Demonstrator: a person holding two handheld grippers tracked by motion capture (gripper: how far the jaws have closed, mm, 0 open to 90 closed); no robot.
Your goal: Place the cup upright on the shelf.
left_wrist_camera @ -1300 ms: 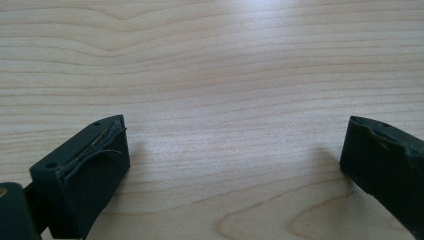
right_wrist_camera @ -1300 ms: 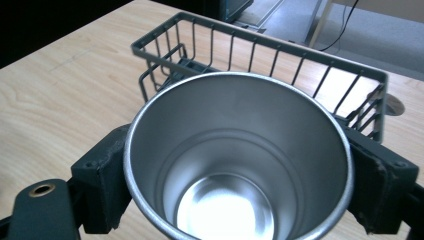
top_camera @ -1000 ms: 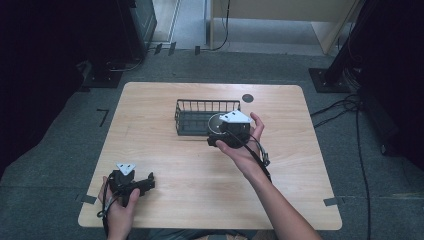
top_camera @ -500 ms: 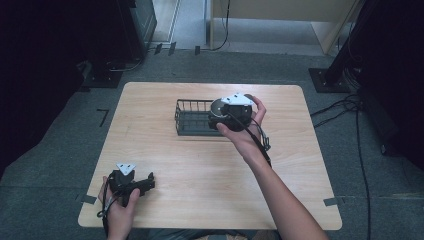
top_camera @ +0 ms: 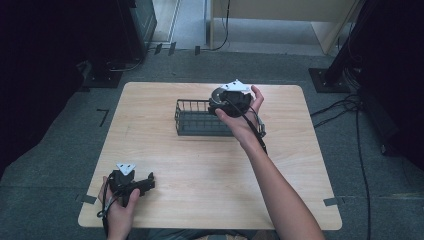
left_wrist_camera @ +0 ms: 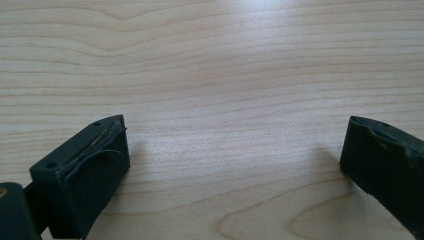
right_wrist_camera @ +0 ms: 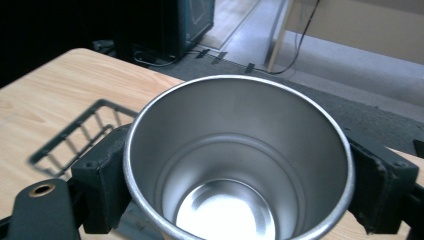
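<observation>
Right gripper, jaws clamped on the steel cup, has moved it up over the basket's far right corner, ready to drop in; left gripper idle, jaws apart, on the counter.

- A light wooden counter stands on grey carpet floor.
- Black cables trail across the floor at right.
- Tape strips mark the floor near the counter's corners.
- A dark cabinet stands beyond.
</observation>
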